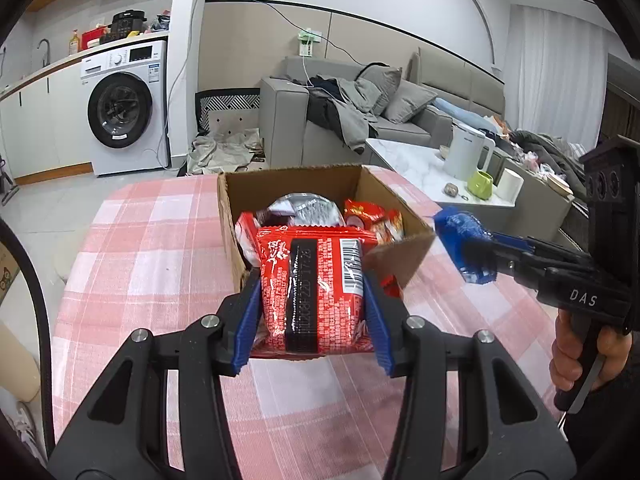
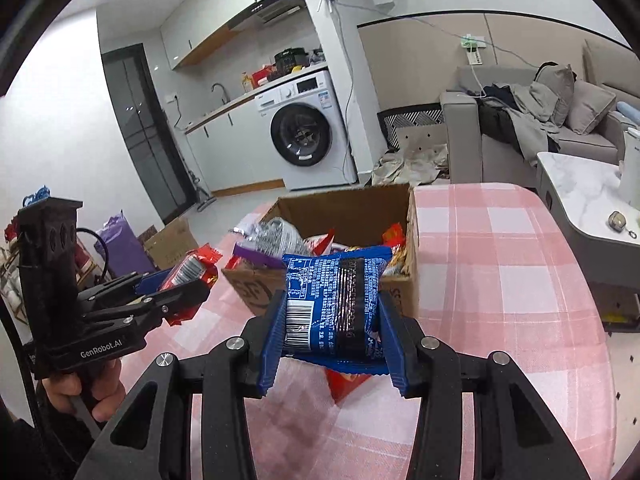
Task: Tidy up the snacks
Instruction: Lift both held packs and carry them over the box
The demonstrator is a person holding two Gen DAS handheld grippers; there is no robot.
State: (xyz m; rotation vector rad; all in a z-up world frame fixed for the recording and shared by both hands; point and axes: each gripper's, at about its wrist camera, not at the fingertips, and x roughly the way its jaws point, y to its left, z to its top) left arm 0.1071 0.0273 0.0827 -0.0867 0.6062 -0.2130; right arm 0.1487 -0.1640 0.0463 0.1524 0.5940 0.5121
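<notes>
On the table's pink-and-white checked cloth (image 1: 152, 264) we see a brown cardboard box (image 1: 240, 188) standing open, already loaded with snack packets: a silver-and-purple one (image 1: 304, 210) toward the back and small red ones (image 1: 368, 216) along its right side. Beyond the table, from largest down, a grey sofa (image 1: 404, 128) heaped with clothes and cushions, a white washing machine (image 1: 124, 108) under the kitchen counter, and a low marble-topped table (image 1: 416, 168) carrying a white kettle (image 1: 466, 152) and a green mug (image 1: 480, 184).

Our left gripper (image 1: 313, 304) is clamped on a red snack packet (image 1: 312, 288), its blue pads pressing both sides; the packet is held up in front of the box's near wall, barcode toward the upper right. Our right gripper (image 2: 332, 320) is likewise clenched on a blue snack packet (image 2: 332, 300), lifted just in front of the box's near right corner, barcode at its lower left. In the left wrist view that blue packet (image 1: 466, 244) shows just right of the box corner. Under the blue packet, a red packet (image 2: 346, 382) peeks out; we cannot tell whether it lies on the cloth
</notes>
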